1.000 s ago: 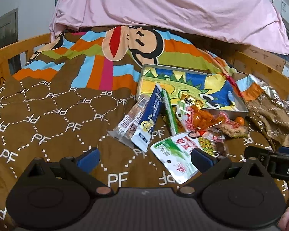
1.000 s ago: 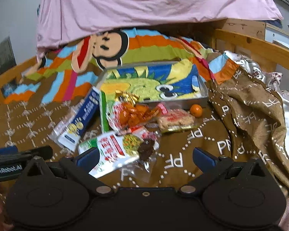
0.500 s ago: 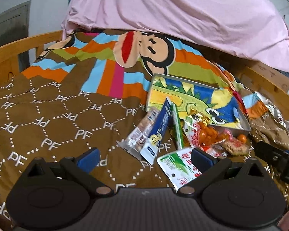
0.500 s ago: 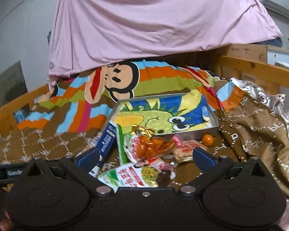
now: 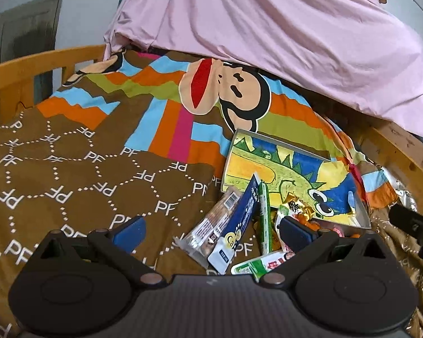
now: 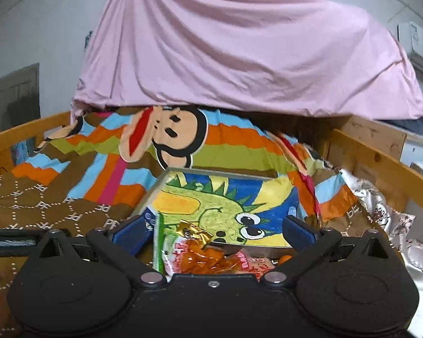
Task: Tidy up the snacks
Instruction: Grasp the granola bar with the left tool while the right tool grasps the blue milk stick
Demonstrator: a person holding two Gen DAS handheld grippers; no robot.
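Observation:
A shallow metal tray (image 5: 279, 142) with a dinosaur picture lies on the bed; it also shows in the right wrist view (image 6: 183, 171). In front of it lies a heap of snack packets: a dark blue packet (image 5: 239, 222), a clear bar wrapper (image 5: 214, 222), a thin green stick pack (image 5: 264, 219), a green and white bag (image 5: 256, 266) and an orange sweets bag (image 6: 203, 256). My left gripper (image 5: 211, 231) is open and empty above the packets. My right gripper (image 6: 214, 231) is open and empty above the sweets bag.
The bed has a brown "PF" cover (image 5: 70, 183) with a striped monkey print (image 5: 228, 93). A pink sheet (image 6: 239, 50) hangs behind. Wooden rails (image 5: 42, 62) run along the left and the right (image 6: 386, 163). A small orange fruit (image 6: 284, 259) lies by the tray.
Both grippers have tilted up and drawn back, so the snacks sit lower in view and more of the pink sheet shows. Both stay open. The snacks have not moved.

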